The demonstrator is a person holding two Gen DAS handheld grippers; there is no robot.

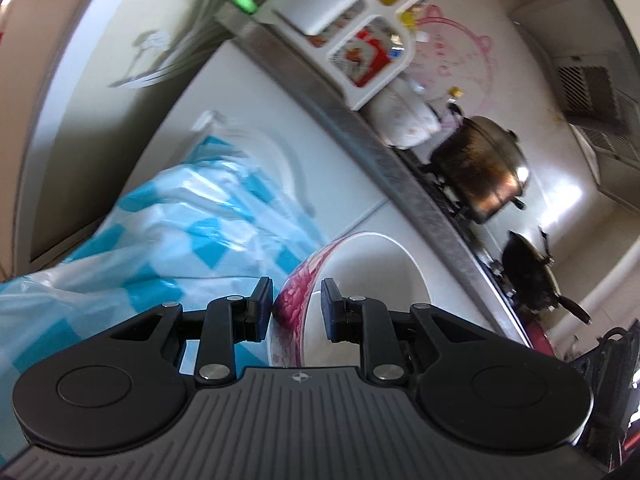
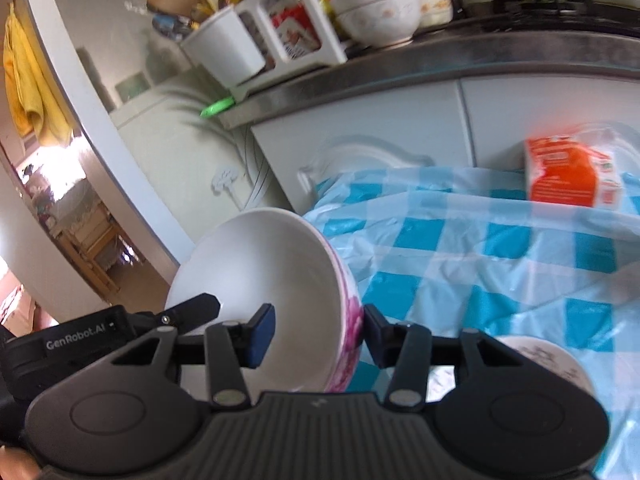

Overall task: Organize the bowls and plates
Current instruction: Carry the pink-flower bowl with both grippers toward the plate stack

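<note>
White ceramic bowl with pink flowers [image 2: 276,292]: wall pinched by my left gripper [image 1: 297,308] and right gripper [image 2: 320,332]; uneven pulls risk slipping.

- A home kitchen.
- A steel pot [image 1: 480,168] and a dark pan [image 1: 532,276] sit on a stove.
- A steel-edged worktop [image 2: 400,68] over white cabinets [image 2: 520,120] carries bowls [image 2: 376,16] and a condiment rack [image 2: 288,28].
- A blue checked cloth [image 2: 480,260] covers a table.

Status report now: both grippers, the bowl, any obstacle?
Left gripper shut on bowl wall. Right gripper shut on same bowl, opposite side. Bowl tilted above checked cloth. Plate below right gripper.
</note>
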